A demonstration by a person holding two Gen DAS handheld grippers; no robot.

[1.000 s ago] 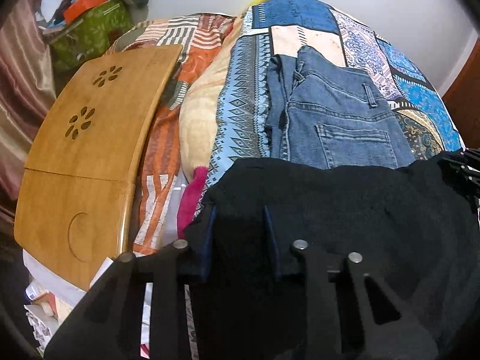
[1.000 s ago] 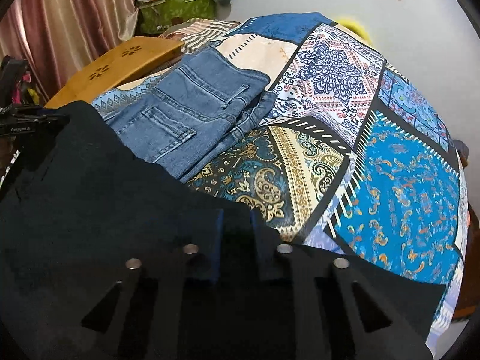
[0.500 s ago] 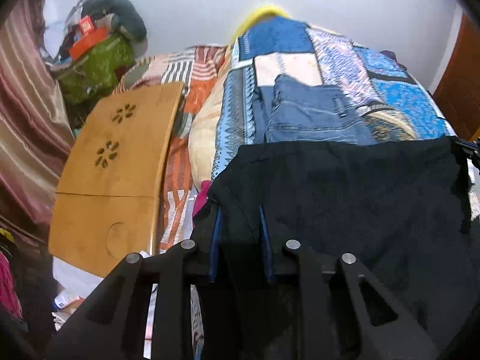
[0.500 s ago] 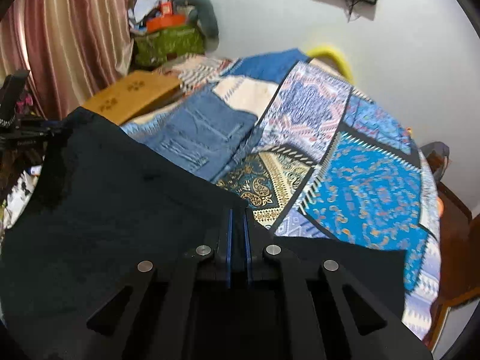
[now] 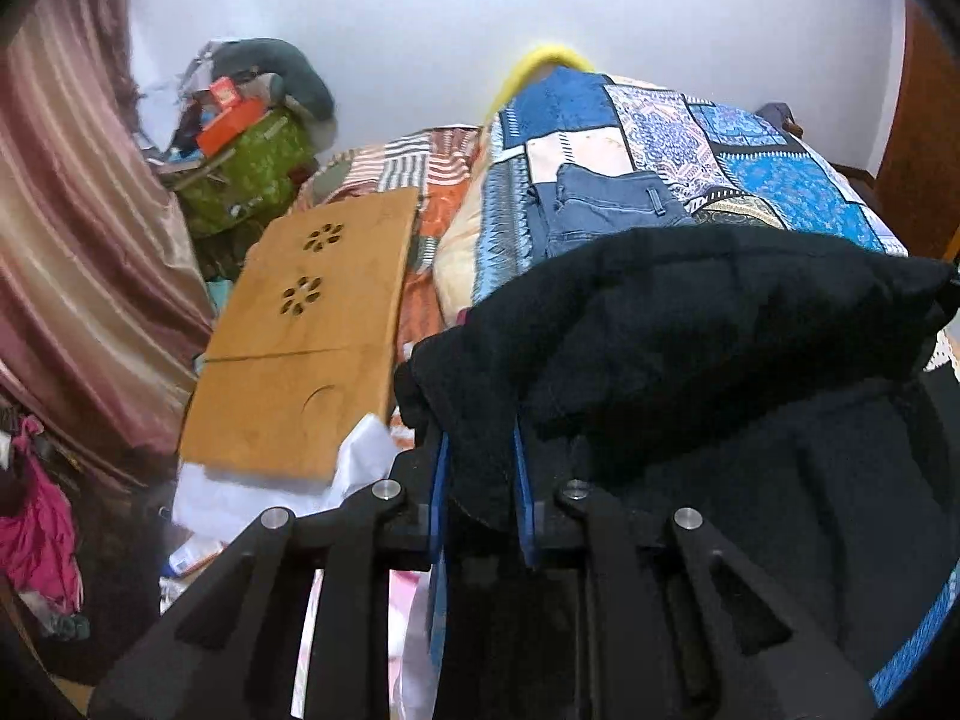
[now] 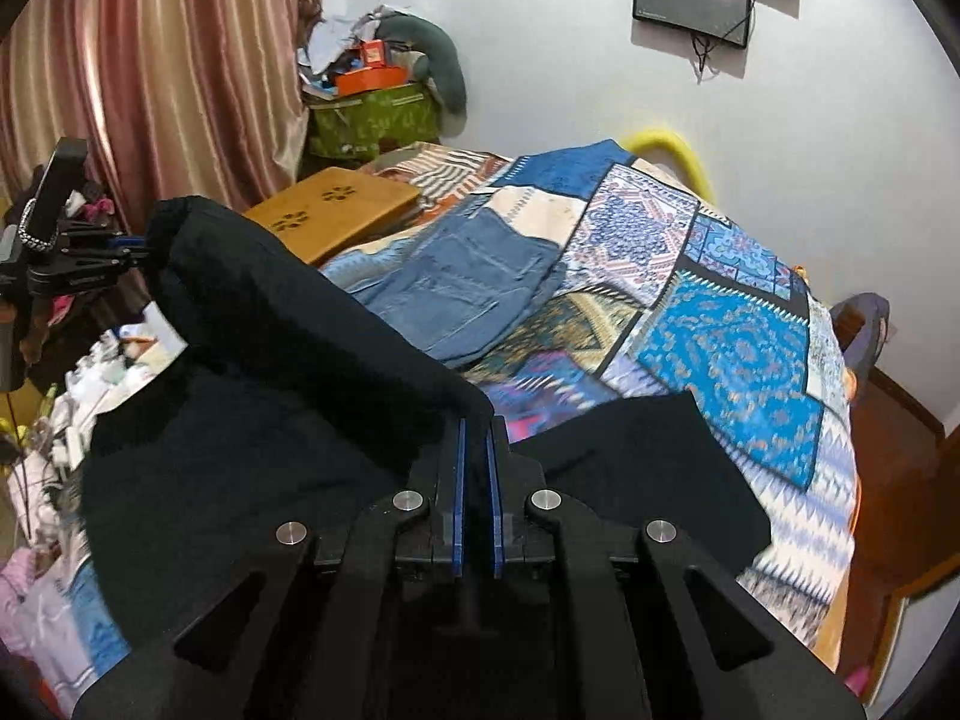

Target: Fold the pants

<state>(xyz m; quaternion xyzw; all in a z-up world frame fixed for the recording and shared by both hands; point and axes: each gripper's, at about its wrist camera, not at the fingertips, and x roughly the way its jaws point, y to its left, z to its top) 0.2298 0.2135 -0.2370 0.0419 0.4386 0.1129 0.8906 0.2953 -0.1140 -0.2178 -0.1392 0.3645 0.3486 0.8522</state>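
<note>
**Black pants held up between two claws**

The left claw (image 5: 478, 462) had just been closing and pinched a thick bunch of the black pants (image 5: 708, 324) between its blue pads. The right claw (image 6: 475, 450) stood nearly closed, clamping the pants' other edge. The dark cloth hung between them above the patchwork bedspread (image 6: 738, 348). Folded blue jeans (image 6: 474, 282) lay further up the bed, with a wooden lap tray (image 5: 300, 348) beside it.

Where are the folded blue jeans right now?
In both wrist views the folded blue jeans lie on the patchwork bedspread, beyond the lifted black pants, with the wooden lap desk to their left.
</note>
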